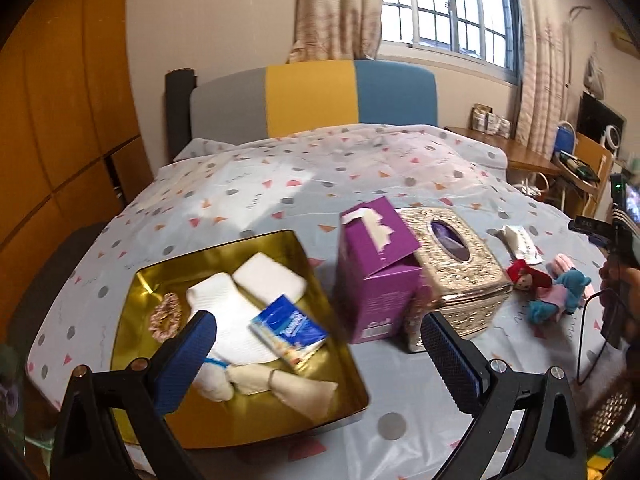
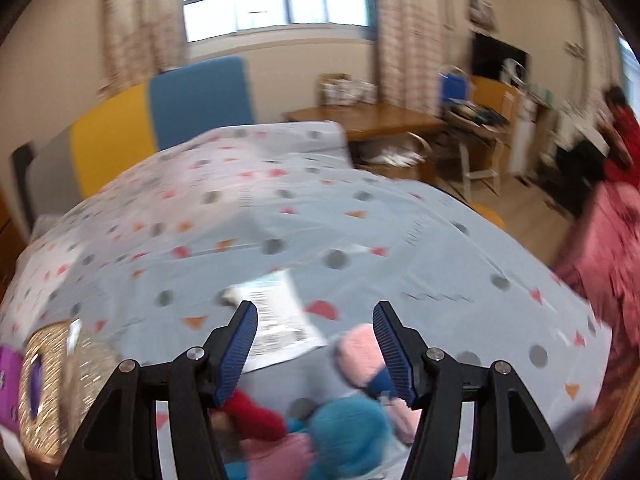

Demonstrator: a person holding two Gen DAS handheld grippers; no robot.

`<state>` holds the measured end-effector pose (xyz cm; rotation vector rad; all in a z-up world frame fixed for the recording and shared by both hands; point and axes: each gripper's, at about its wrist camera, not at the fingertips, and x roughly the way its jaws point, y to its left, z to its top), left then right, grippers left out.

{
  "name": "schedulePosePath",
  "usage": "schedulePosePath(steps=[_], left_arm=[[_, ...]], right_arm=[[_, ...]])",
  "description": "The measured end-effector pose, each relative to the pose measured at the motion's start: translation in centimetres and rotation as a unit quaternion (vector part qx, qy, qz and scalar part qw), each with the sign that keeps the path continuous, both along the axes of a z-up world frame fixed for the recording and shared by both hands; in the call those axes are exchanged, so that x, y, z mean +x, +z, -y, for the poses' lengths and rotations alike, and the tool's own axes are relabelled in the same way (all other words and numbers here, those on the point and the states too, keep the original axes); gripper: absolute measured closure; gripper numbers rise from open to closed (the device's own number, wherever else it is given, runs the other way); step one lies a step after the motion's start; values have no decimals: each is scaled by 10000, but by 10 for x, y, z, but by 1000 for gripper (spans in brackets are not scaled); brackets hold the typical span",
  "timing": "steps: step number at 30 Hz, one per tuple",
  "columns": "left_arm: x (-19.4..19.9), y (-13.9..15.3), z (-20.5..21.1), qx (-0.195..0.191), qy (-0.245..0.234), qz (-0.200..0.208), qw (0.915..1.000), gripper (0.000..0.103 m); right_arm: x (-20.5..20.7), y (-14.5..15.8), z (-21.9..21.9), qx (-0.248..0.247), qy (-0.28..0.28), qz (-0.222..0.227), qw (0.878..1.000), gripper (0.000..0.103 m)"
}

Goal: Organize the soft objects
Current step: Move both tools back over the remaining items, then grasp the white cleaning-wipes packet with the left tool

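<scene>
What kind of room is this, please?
Most likely a bedroom in a home: a bed with a padded headboard, a curtained window behind it, and a wooden desk beside it.

The bed (image 1: 360, 168) is covered by a pale sheet printed with dots and triangles. Lying directly on it: a gold tray (image 1: 132, 280) at left, a purple carton (image 1: 372, 280) touching an ornate gold tissue box (image 1: 460, 280), a white packet (image 1: 520, 242), and plush toys (image 1: 556, 288) at right.
</scene>
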<state>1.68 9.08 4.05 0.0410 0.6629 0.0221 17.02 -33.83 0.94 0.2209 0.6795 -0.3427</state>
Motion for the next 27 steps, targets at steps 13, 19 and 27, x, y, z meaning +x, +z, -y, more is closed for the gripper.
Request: schedulePosePath(steps=[13,19,27], left_arm=[[26,29,64,-105,-763,172,9969,1],[43,46,108,-7,-1389,273,9899,1],[90,47,185,-302,-2079,-286,9773,2]], right_arm=[[-16,-24,56,1548,-899,-123,9838,42],[-27,-36,76,2050,-1393,-186,9686,42],[-38,-33,84,2268,-1510,63,9622,42]])
